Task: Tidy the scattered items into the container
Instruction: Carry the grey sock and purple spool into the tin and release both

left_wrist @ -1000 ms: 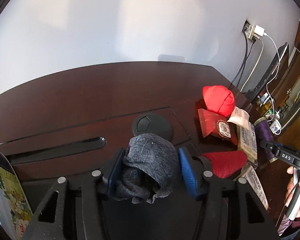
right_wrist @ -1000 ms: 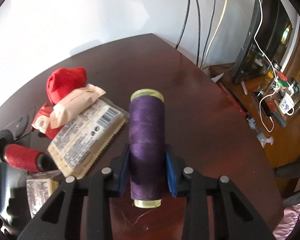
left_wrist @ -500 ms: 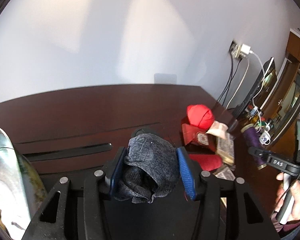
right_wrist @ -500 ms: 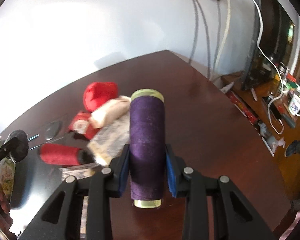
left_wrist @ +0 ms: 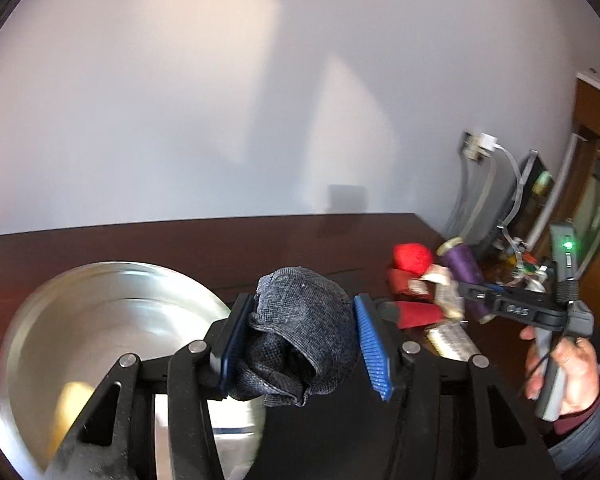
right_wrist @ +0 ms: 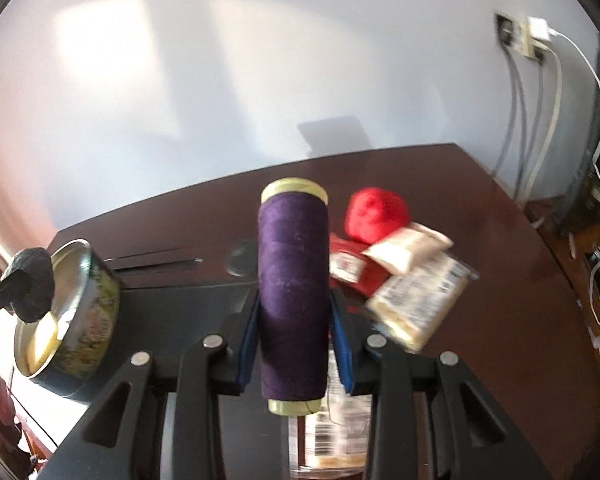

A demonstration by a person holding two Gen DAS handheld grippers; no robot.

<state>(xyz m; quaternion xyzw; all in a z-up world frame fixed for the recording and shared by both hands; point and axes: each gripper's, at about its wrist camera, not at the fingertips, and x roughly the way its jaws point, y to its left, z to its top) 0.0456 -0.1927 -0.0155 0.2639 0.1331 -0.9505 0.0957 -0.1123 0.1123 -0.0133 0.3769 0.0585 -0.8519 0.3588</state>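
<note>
Right gripper [right_wrist: 296, 332]: clamped on one purple thread spool with cream ends [right_wrist: 293, 280], long axis upright between the pads. Left gripper [left_wrist: 300, 346]: closed on one balled dark grey knitted cloth [left_wrist: 300, 336], beside the round metal tin [left_wrist: 112, 320]; tin holds something pale yellow. Beyond, on the dark wooden table [right_wrist: 480, 240]: one red cloth ball [right_wrist: 378, 214], one red thread spool [left_wrist: 414, 314], several blurred packets [right_wrist: 420, 296].

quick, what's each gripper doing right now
Left gripper: shut on the grey cloth.
Right gripper: shut on the purple spool.
</note>
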